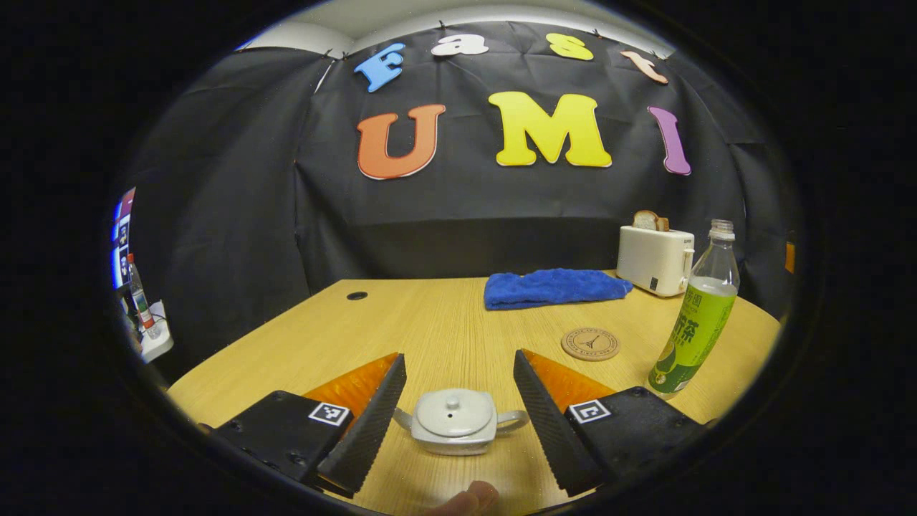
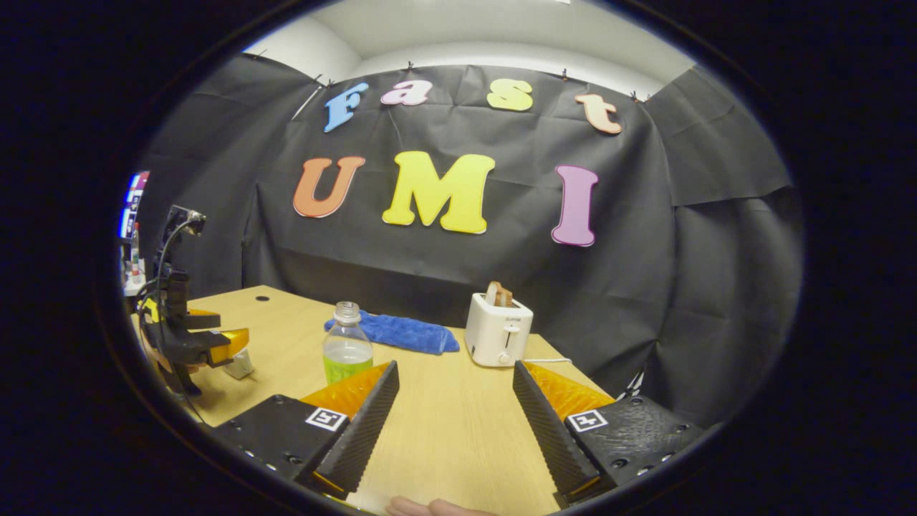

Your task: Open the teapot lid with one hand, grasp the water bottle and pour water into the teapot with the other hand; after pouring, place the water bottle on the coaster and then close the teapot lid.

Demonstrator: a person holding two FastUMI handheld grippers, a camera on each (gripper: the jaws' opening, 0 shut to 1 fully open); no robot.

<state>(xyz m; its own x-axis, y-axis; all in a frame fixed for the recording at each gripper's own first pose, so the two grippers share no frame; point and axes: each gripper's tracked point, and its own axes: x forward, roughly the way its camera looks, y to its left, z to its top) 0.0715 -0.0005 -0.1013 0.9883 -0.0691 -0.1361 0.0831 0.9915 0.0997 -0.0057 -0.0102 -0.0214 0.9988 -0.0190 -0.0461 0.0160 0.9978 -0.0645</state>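
Observation:
A small grey teapot [image 1: 456,423] with its lid [image 1: 454,411] on stands on the wooden table [image 1: 444,322], between the fingers of my open left gripper [image 1: 458,412], which do not touch it. To the right stands an uncapped water bottle [image 1: 696,315] with a green label. A round cork coaster [image 1: 590,343] lies between the two. In the right gripper view, my right gripper [image 2: 455,416] is open over bare table. The bottle [image 2: 347,351] stands just beyond its left finger. Far left, the left gripper [image 2: 190,340] hovers by the teapot [image 2: 238,364], which is partly hidden.
A folded blue towel [image 1: 553,287] lies at the back of the table. Beside it is a white toaster [image 1: 655,258] with bread in its slot. Both appear in the right gripper view, towel [image 2: 405,332] and toaster [image 2: 497,332]. A round cable hole [image 1: 357,295] is at the back left.

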